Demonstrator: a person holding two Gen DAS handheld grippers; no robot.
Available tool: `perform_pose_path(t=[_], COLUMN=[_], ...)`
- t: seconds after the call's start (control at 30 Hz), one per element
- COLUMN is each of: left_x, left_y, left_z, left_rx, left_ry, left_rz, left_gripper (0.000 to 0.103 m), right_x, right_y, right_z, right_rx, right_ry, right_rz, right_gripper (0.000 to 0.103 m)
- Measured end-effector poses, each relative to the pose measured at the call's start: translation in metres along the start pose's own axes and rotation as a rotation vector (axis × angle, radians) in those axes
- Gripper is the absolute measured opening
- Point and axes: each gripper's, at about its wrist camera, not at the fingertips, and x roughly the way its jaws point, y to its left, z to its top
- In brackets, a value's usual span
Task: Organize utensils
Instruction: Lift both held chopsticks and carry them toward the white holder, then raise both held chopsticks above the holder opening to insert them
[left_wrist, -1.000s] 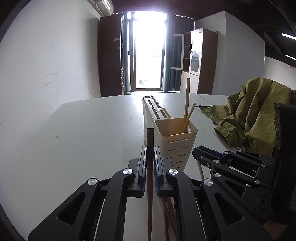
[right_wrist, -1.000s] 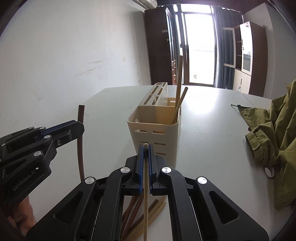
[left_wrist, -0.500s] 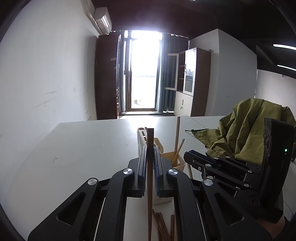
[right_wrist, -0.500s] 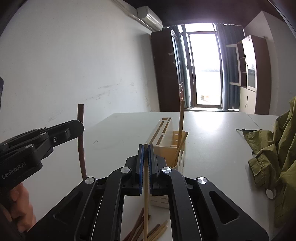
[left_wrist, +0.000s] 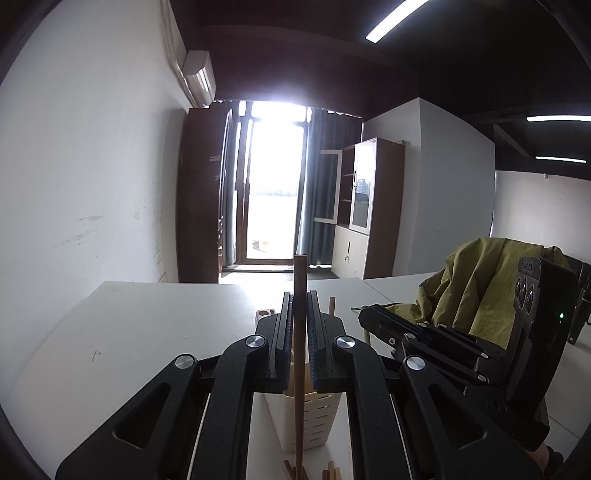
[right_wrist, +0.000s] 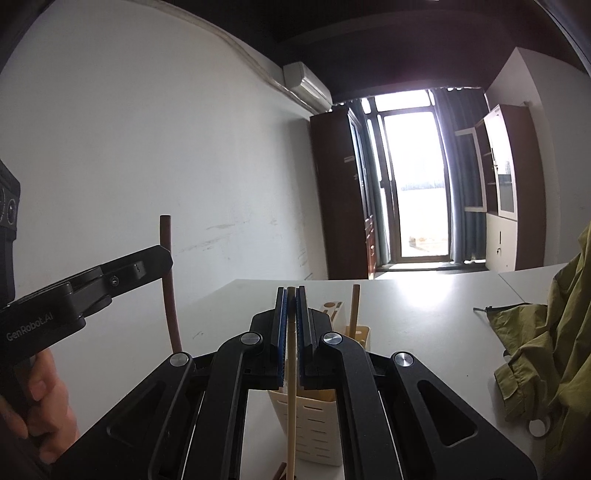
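Note:
My left gripper (left_wrist: 299, 295) is shut on a dark brown chopstick (left_wrist: 299, 369) held upright; the same chopstick (right_wrist: 170, 295) shows in the right wrist view. My right gripper (right_wrist: 291, 291) is shut on a light wooden chopstick (right_wrist: 291, 398), also upright. Both are raised above a cream slotted utensil holder (left_wrist: 314, 421), also in the right wrist view (right_wrist: 314, 424), which stands on the white table (left_wrist: 147, 325) with a light chopstick (right_wrist: 355, 306) in it. Loose chopsticks (left_wrist: 328, 472) lie on the table below the grippers.
An olive green jacket (left_wrist: 476, 288) is heaped on the table to the right, also in the right wrist view (right_wrist: 546, 350). A white wall (left_wrist: 92, 184) runs along the left. A bright glass door (left_wrist: 273, 199) and cabinets stand at the far end.
Both grippers have risen with their chopsticks and tilted upward. The holder has dropped lower in both views and is mostly hidden behind the jaws.

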Motion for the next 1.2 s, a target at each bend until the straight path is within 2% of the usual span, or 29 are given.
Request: perform_pose_path(t=[0.5,0.73,1.2], left_x=[0.003,-0.002,-0.002], left_y=[-0.010,-0.011,-0.012], left_z=[0.018,0.024,0.027], left_rx=[0.003,-0.005,-0.016], left_ry=[-0.145,-0.239,-0.395], left_rz=[0.023,0.020,0.039], left_gripper=[0.007,0.007,0.007], right_x=[0.003,0.001,-0.001], right_y=[-0.014,-0.022,-0.033], right_z=[0.015,0.019,0.022], right_rx=[0.002,0.014,0.047], right_ry=[-0.168,-0.289,-0.445], right_rz=[0.080,0.114,0.132], right_gripper=[0.005,0.005,0.005])
